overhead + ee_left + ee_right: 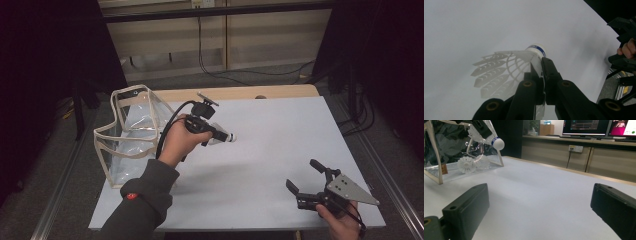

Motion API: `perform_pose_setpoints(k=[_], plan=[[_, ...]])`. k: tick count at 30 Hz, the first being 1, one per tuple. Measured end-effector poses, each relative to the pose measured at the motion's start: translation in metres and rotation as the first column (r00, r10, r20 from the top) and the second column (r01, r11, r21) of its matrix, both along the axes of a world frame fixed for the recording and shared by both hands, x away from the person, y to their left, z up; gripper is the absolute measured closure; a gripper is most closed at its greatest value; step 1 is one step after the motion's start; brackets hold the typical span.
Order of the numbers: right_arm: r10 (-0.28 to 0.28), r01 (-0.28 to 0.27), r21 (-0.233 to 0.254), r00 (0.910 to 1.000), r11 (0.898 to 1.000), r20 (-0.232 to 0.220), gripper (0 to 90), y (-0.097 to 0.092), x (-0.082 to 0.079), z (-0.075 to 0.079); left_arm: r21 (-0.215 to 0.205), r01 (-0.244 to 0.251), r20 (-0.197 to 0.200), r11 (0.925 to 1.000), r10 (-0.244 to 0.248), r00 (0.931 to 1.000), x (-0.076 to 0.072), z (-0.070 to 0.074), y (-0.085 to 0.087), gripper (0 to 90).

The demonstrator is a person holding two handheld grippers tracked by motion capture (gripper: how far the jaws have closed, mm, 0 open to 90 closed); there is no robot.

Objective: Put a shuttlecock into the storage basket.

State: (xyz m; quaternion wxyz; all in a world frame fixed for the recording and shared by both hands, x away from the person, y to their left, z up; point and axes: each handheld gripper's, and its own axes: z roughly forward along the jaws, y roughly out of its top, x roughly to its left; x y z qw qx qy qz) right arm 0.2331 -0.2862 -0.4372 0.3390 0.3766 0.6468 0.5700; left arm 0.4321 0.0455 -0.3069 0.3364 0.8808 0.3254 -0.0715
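A white shuttlecock (506,65) with a blue band under its cork is pinched by its skirt in my left gripper (541,63), which is shut on it. In the high view that gripper (219,135) holds the shuttlecock (229,137) above the white table top (270,135), just right of a clear plastic bag (131,131) with cream edging. My right gripper (302,175) rests open near the table's front right corner, with nothing between its jaws. In the right gripper view (540,195) the held shuttlecock (495,142) hangs before the bag (436,173), and another shuttlecock (466,165) lies inside it.
The bag stands open at the table's left edge. A wooden strip (235,92) runs along the far edge. Cables (215,70) lie on the floor behind. Monitors (599,127) stand on a counter in the right gripper view. Dark frames flank the table.
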Motion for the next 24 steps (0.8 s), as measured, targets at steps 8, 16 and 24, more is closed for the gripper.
perform_pose_setpoints(k=[8, 16, 24], plan=[[-0.001, 0.001, -0.002, 1.0, 1.0, -0.002, 1.9, 0.0, 0.0, 0.0, 0.002, -0.01, 0.0, 0.9999, 0.01, 0.9999, -0.001, 0.01, 0.002, 89.0], [-0.003, 0.003, -0.001, 1.0, 1.0, -0.004, 1.8, 0.0, 0.0, 0.0, 0.006, -0.011, 0.003, 0.9999, 0.011, 0.9999, -0.001, 0.021, 0.005, 89.0], [-0.001, 0.001, -0.004, 1.0, 1.0, 0.001, 1.8, 0.0, 0.0, 0.0, 0.011, -0.016, -0.001, 0.9998, 0.016, 0.9999, 0.0, 0.03, 0.008, 89.1]])
